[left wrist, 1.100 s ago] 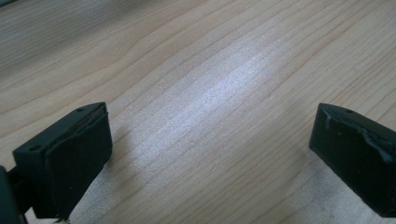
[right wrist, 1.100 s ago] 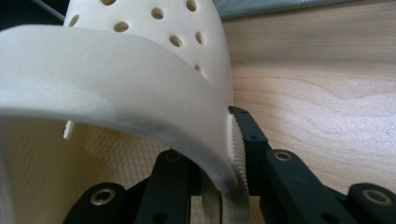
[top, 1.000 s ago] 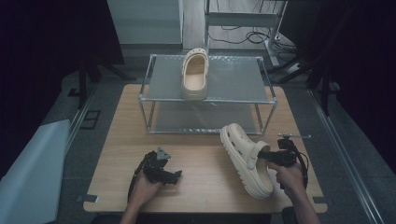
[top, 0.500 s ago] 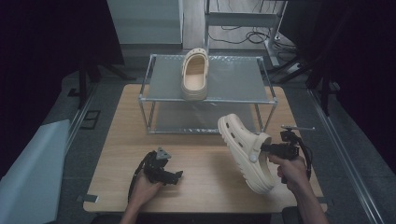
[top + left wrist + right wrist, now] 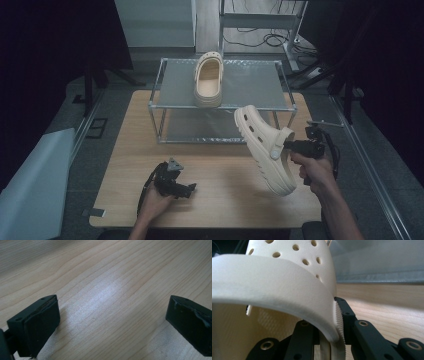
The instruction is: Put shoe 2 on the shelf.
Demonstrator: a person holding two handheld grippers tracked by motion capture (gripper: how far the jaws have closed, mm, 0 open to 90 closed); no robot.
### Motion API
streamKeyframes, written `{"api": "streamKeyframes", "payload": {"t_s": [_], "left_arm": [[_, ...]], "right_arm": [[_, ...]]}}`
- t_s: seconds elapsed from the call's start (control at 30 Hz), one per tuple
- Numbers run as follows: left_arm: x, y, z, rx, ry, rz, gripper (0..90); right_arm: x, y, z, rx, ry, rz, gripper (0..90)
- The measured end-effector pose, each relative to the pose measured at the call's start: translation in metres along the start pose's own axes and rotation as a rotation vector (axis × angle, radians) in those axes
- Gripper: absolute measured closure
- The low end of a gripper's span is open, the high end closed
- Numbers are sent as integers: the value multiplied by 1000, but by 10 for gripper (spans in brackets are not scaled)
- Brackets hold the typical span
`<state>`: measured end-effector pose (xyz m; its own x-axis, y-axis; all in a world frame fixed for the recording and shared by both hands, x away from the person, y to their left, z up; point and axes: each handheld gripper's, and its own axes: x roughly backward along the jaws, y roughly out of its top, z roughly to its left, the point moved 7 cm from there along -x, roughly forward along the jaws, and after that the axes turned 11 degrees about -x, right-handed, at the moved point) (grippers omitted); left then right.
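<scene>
High view: two cream clogs in all. One clog on the rack (image 5: 208, 80) lies on the top shelf of a metal rack (image 5: 260, 82) at the far side of the wooden table (image 5: 220, 175). The second, the held clog (image 5: 265, 147), hangs in the air above the table's right part, just in front of the rack, toe toward the rack, clamped at its heel side by the right gripper (image 5: 290, 145). The left gripper (image 5: 186, 190) rests low at the table's near edge, well apart from both clogs. Judged step: carrying the second clog up toward the shelf beside its mate; the next move calls for clearing the rack's front rail and setting it down level.

Left gripper view: two black jaws stand wide apart over bare wood, nothing between them.

Right gripper view: the jaws are closed on the clog's wall beside the heel strap (image 5: 287, 290), the ribbed pad pressed against the cream foam
</scene>
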<state>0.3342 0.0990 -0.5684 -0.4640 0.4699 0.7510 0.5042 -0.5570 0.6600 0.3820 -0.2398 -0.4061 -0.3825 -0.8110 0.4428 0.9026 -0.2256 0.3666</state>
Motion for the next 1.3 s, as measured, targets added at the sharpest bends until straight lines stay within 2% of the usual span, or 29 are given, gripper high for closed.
{"api": "streamKeyframes", "payload": {"t_s": [0.27,0.57,0.77,1.07,1.3], "left_arm": [[0,0,-1,1,-6,4,0],[1,-1,2,5,-1,1,0],[3,-1,3,14,3,-5,0],[3,-2,3,10,-2,-2,0],[3,-2,3,9,-4,-3,0]], "right_arm": [[7,19,20,-10,24,-20,775],[4,48,36,-46,40,-54,776],[-2,69,37,-84,27,-81,776],[-14,100,36,-171,6,-136,776],[-29,122,40,-190,-39,-179,776]]}}
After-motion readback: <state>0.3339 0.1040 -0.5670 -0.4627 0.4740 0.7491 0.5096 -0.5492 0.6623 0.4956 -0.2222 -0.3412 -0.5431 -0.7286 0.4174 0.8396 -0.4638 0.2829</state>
